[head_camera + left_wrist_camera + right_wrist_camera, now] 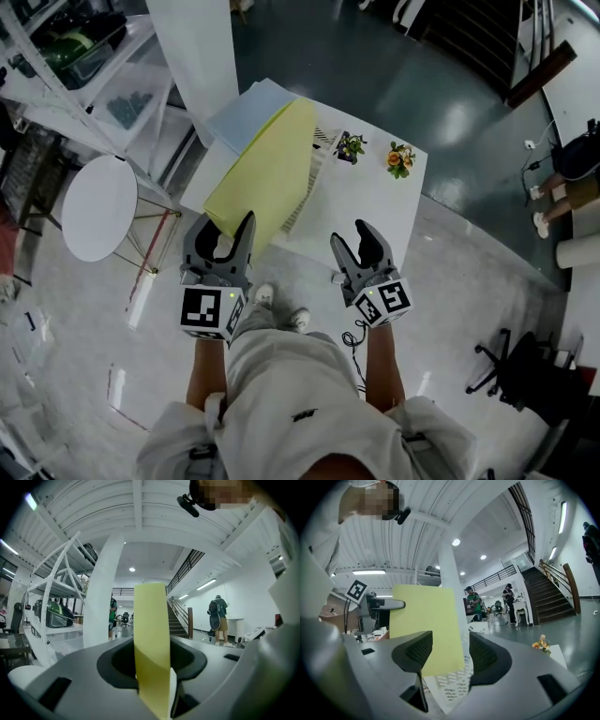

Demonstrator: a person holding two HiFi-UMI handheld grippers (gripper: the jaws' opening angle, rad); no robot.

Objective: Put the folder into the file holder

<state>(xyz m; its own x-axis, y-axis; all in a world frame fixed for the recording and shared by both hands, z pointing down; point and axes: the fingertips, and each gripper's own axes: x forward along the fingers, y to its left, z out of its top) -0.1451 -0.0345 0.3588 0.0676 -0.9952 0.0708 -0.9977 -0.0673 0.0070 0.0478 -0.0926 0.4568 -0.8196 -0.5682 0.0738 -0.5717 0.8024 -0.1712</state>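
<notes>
A yellow folder (262, 178) is held by its near corner and slants up over the white table (375, 202). My left gripper (225, 232) is shut on that corner; in the left gripper view the folder (151, 630) stands edge-on between the jaws of the left gripper (154, 672). A white mesh file holder (317, 159) stands on the table, partly hidden behind the folder. My right gripper (354, 239) hovers open at the table's near edge, right of the folder, with nothing between its jaws. The right gripper view shows the folder (424, 625) and file holder (450, 686) beyond the right gripper (447, 656).
A light blue sheet (246, 111) lies at the table's far left corner. Two small flower pots (352, 147) (400, 159) stand at the table's far side. A round white side table (98, 206) sits to the left, a white pillar (202, 56) beyond it.
</notes>
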